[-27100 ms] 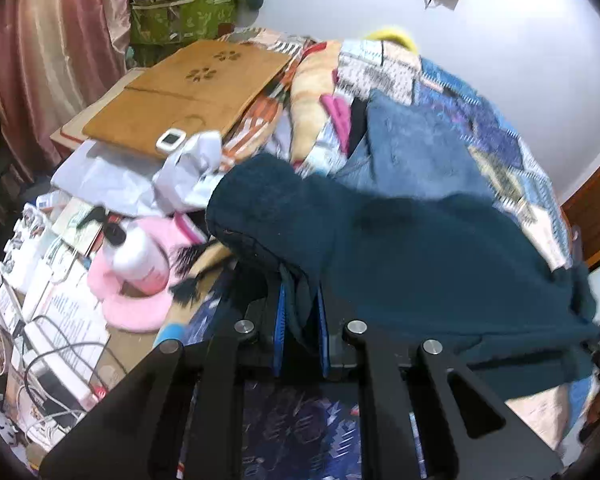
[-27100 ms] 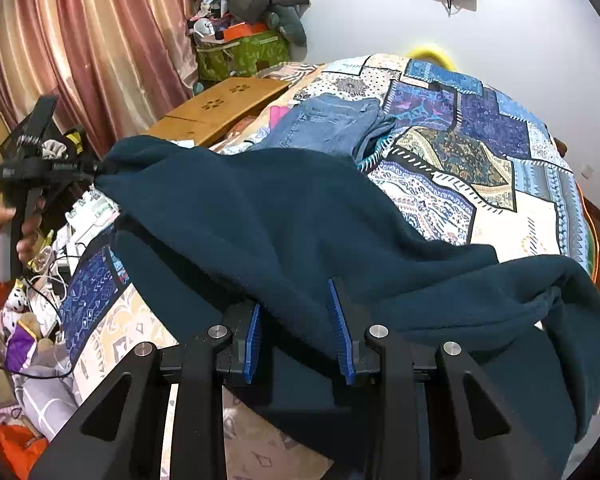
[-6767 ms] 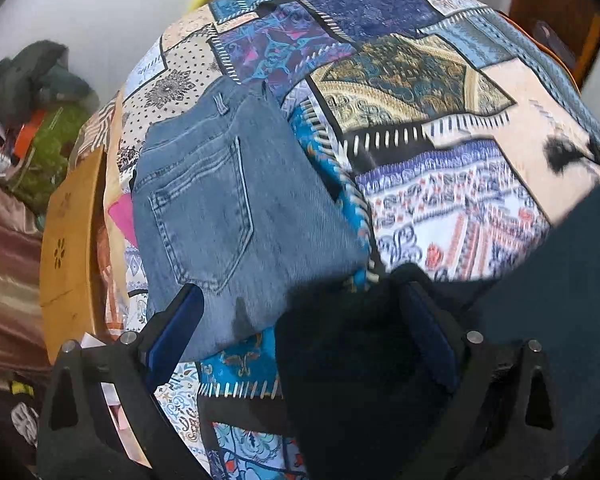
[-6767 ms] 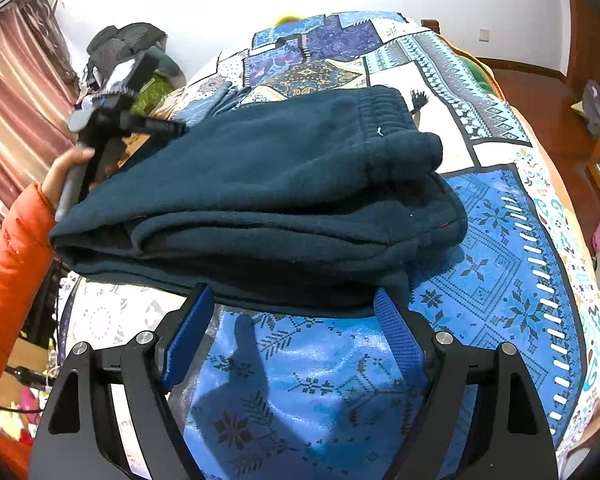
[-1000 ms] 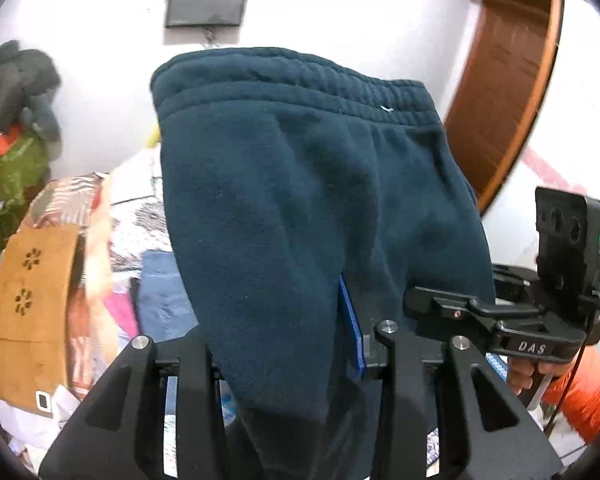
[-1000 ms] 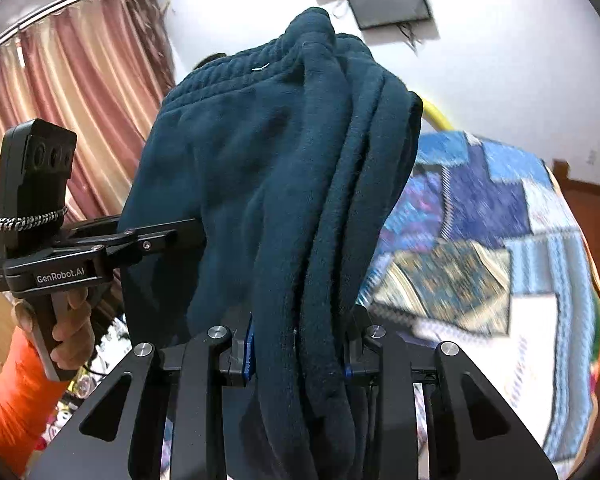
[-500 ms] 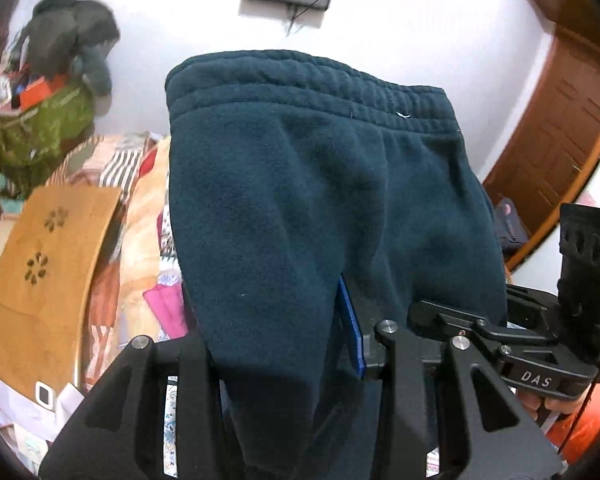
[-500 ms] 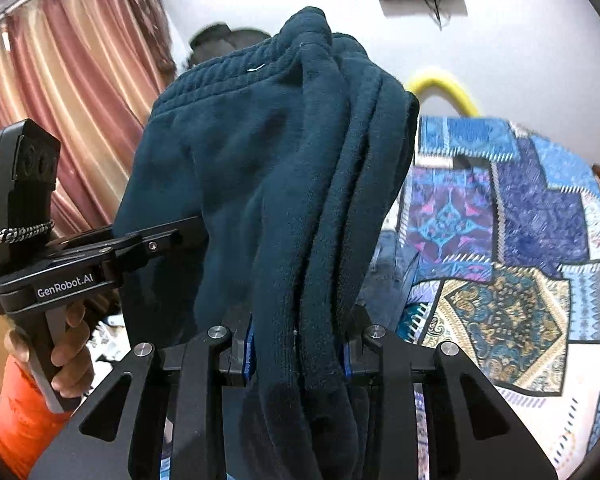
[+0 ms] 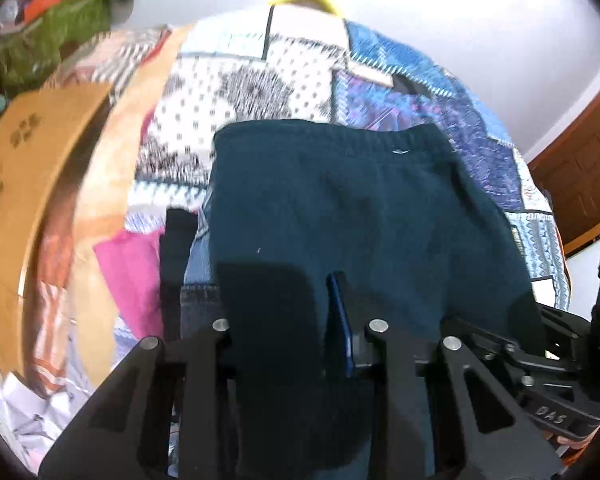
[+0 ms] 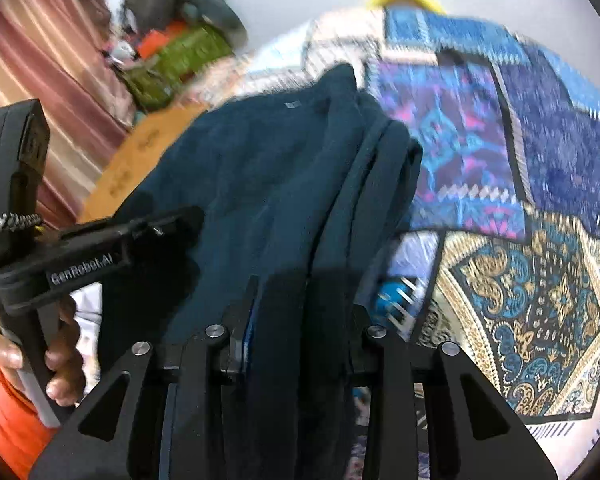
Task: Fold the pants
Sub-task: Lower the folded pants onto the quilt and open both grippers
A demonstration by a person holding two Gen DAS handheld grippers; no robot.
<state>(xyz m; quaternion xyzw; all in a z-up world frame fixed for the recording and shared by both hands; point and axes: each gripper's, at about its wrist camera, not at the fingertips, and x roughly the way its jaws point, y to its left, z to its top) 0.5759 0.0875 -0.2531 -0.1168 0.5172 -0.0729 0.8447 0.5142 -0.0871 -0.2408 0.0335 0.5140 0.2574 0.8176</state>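
The folded dark teal pants (image 9: 340, 192) hang low over the patchwork quilt (image 9: 260, 92), their waistband at the far end. A folded pair of blue jeans (image 9: 196, 264) peeks out from under their left edge. My left gripper (image 9: 280, 300) grips the near edge and its jaws are closing on the thick fabric. In the right wrist view the pants (image 10: 260, 168) show their stacked layers. My right gripper (image 10: 304, 300) clamps these layers while its jaws are opening slightly. A hand (image 10: 60, 360) holds the left gripper's handle at the left.
A wooden board (image 9: 20, 184) lies along the bed's left side, with pink cloth (image 9: 132, 272) and papers near it. A green bag (image 10: 180, 60) and striped curtain (image 10: 40, 60) stand behind. A brown door (image 9: 580, 184) is at the right.
Both grippers came down with the pants, from held upright before the wall to low over the quilt and jeans. The pants now lean away over the bed.
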